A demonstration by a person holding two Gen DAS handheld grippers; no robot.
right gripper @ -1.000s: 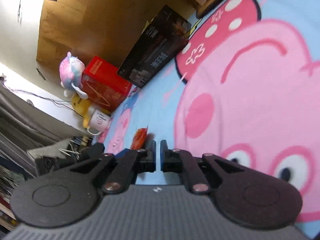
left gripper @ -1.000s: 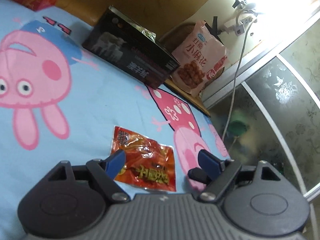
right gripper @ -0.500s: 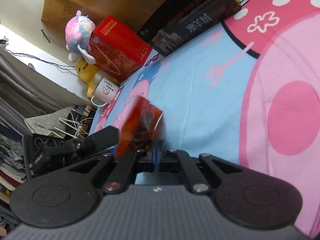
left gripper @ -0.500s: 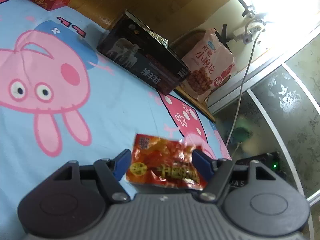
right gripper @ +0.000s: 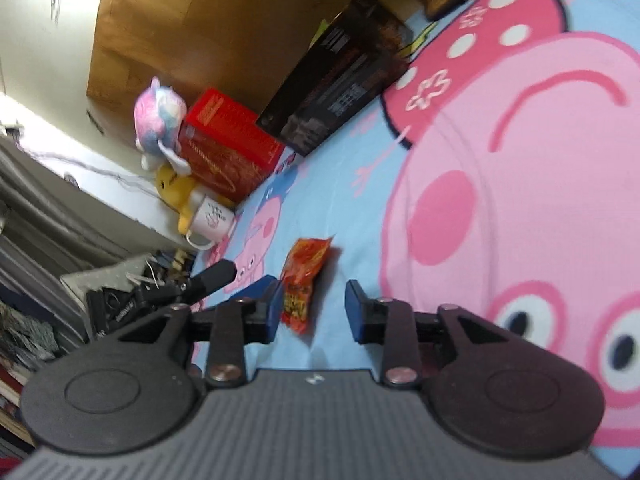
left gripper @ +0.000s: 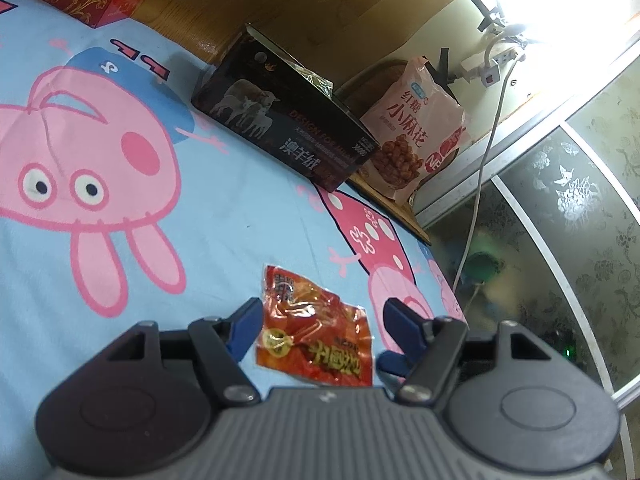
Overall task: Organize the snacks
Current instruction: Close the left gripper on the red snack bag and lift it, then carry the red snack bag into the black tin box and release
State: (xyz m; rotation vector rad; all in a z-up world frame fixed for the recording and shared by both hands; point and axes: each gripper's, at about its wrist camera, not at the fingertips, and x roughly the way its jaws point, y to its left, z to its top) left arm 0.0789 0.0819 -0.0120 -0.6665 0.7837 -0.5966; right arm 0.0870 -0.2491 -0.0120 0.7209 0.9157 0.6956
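Observation:
A small red-orange snack packet [left gripper: 316, 332] lies flat on the blue Peppa Pig sheet [left gripper: 240, 216]. My left gripper [left gripper: 320, 332] is open, its blue fingertips either side of the packet, not touching it. In the right wrist view the same packet [right gripper: 302, 280] lies just ahead of my right gripper [right gripper: 312, 308], which is open and empty. A pink bag of twisted snacks [left gripper: 416, 136] leans in a wicker basket [left gripper: 360, 80] at the back right.
A long black box [left gripper: 280, 120] lies at the far edge of the sheet beside a red box [right gripper: 224, 148]. Plush toys [right gripper: 160, 120] and a white mug [right gripper: 210, 220] stand by the red box. A white cable [left gripper: 480, 160] hangs at the right.
The right gripper, shut and carrying the packet half a second ago, has opened; the packet now lies on the sheet. The left gripper has stayed open.

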